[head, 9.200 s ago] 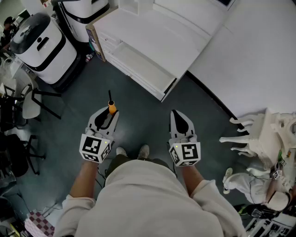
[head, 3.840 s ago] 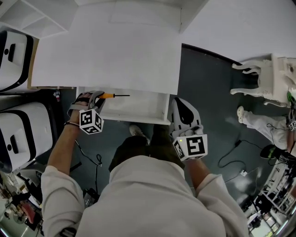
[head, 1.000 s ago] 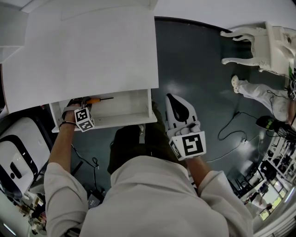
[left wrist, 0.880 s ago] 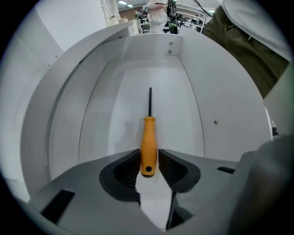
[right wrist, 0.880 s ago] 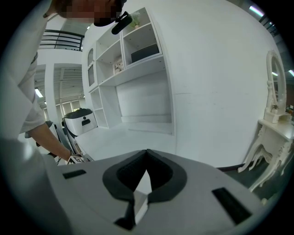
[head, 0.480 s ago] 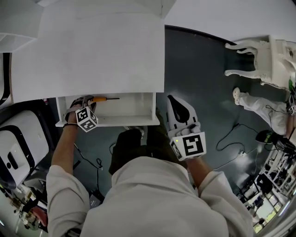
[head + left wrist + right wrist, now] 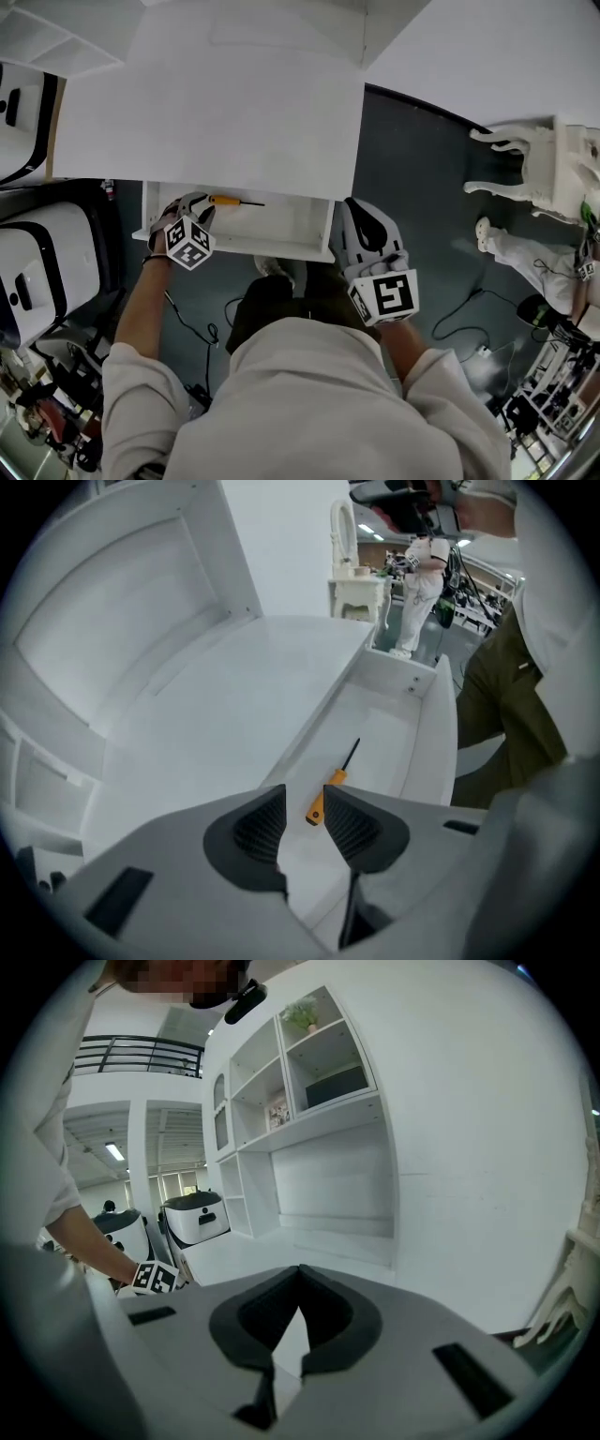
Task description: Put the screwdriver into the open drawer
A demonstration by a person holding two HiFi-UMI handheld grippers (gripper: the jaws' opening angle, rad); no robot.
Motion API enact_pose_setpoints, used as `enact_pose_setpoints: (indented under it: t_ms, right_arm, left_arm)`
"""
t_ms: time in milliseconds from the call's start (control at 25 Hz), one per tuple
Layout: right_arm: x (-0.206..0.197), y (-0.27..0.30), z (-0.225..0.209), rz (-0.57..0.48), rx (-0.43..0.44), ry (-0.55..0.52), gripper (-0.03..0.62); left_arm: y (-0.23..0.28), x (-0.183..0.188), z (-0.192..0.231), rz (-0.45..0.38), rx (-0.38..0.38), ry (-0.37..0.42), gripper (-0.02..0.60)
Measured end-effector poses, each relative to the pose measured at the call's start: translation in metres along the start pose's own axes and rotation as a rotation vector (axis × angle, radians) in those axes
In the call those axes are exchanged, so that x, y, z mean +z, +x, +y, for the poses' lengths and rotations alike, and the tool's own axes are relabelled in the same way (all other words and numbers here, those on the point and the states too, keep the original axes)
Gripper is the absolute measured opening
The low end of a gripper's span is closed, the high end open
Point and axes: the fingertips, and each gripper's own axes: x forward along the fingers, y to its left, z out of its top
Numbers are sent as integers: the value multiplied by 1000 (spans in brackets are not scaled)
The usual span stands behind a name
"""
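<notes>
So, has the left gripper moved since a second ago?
Yes. Against the drawer, the left gripper has risen off its floor with its jaws open and empty, leaving the screwdriver lying there.

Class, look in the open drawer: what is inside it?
One orange-handled screwdriver lies on the drawer floor. The desktop covers the drawer's rear part, so anything there cannot be seen.

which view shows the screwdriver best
The left gripper view: the screwdriver lies whole on the drawer floor, orange handle and dark shaft both clear. The head view shows it too, only small. The right gripper view does not show it.
</notes>
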Motion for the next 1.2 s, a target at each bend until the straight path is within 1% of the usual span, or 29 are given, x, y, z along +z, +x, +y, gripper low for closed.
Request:
enact_pose_setpoints:
  t_ms: [160, 280, 480, 600, 800, 1040, 1200]
  right_arm:
    - [12, 4, 12, -19, 37, -28, 3]
    - [23, 9, 23, -37, 73, -50, 3]
    - [37, 13, 42, -53, 124, -81, 3]
    - [43, 15, 51, -59, 150, -97, 3]
    - [51, 16, 66, -69, 183, -116, 3]
    - [60, 16, 78, -80, 213, -145, 3]
    - [64, 17, 86, -88, 228, -156, 3]
  left_arm:
    - [-30, 11, 11, -78, 57, -127, 123]
    - [-58, 21, 22, -154, 105, -254, 124]
    - [-112, 36, 38, -313, 185, -470, 123]
    - [-143, 43, 46, -398, 237, -569, 123]
    - [-194, 55, 51, -544, 314, -685, 123]
    - [-242, 56, 49, -664, 394, -777, 117]
    - [-267, 52, 48, -729, 463, -823, 73]
